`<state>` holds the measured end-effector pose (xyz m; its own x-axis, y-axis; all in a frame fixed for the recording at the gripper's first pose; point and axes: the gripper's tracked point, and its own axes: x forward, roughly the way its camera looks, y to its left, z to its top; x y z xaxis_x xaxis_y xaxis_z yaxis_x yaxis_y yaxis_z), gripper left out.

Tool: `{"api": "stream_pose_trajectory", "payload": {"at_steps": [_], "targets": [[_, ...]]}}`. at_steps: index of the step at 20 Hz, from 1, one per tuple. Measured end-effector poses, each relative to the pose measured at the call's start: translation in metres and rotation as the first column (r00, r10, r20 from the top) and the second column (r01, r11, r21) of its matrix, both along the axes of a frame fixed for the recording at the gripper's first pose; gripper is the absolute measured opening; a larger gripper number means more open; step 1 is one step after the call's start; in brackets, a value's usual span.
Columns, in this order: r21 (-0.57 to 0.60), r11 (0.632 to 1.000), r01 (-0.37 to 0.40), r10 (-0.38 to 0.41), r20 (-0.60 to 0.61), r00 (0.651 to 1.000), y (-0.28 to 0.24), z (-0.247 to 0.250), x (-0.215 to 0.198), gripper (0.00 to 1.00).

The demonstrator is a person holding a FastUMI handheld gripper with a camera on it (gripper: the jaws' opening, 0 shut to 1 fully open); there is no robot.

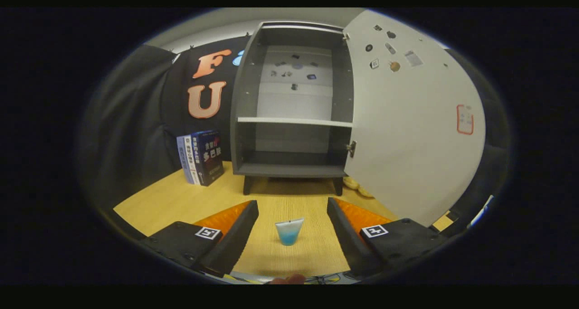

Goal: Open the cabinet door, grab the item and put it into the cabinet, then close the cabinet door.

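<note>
The gripper [292,209] hangs low over the wooden table [172,200] with its jaws released and spread wide, pressing on nothing; between the two fingers [242,223], a little back from their tips, a small cup [289,231] stands upright on the table, clear at the rim and blue toward its base, touching neither finger; it sits toward the near edge of the table, well apart from the cabinet [291,105]; the cabinet stands on short dark legs at the far edge of the table, straight ahead and beyond the fingers, its grey inside open to view; one pale shelf [294,121] splits it into an upper and a lower compartment, and both look bare; small dark stickers dot its pale back panel; the door [407,132] is swung wide to the right, its white inner face carrying several small stickers near the top and a red-outlined one farther out; just left of the cabinet a few books [201,157] stand upright side by side at the back of the table; something yellowish [355,184] lies on the table under the lower edge of the door, too hidden to tell what it is.
</note>
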<state>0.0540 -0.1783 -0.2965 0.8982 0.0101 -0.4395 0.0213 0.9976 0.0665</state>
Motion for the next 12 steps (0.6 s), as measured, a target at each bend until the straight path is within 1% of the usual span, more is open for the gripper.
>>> {"api": "stream_pose_trajectory", "payload": {"at_steps": [3, 6, 8, 11, 12], "targets": [[0.005, 1.000, -0.024, 0.025, -0.104, 0.994, 0.003, -0.058, 0.006, 0.98], [0.041, 0.997, -0.061, 0.067, -0.167, 0.984, 0.014, -0.099, 0.009, 0.98], [0.045, 0.997, -0.066, 0.073, -0.192, 0.979, 0.017, -0.113, 0.013, 0.98], [0.009, 0.999, -0.047, 0.048, -0.230, 0.972, 0.015, -0.130, 0.019, 0.96], [0.005, 0.998, -0.064, 0.063, -0.231, 0.971, 0.019, -0.132, 0.022, 0.91]]}}
